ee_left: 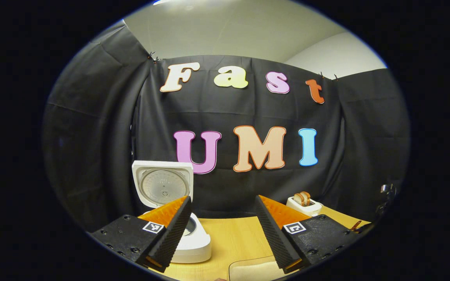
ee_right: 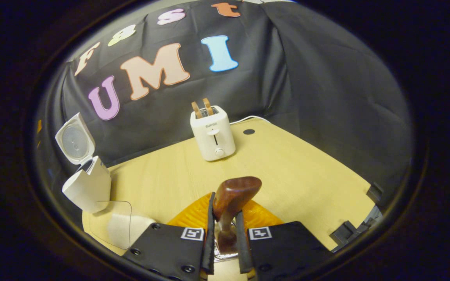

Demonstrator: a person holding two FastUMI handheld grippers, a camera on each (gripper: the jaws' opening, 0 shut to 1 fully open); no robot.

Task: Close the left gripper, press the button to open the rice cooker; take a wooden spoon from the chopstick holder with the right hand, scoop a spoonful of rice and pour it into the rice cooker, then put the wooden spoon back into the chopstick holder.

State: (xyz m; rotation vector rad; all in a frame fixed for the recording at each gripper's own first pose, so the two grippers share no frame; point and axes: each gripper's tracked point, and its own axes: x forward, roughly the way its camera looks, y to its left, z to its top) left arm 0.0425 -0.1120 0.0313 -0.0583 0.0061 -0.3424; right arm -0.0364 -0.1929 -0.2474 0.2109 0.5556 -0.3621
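wooden spoon [ee_right: 231, 203] upright in right jaws, bowl up

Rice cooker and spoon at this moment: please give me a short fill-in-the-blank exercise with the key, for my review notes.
1. The lid of the rice cooker stands ____.
2. The right gripper is shut on the handle of the ____.
3. The left gripper has its fingers ____, with nothing between them.
4. Two slices of bread stick out of the top of the ____ at the back of the table.

Missing words: open; wooden spoon; apart; toaster
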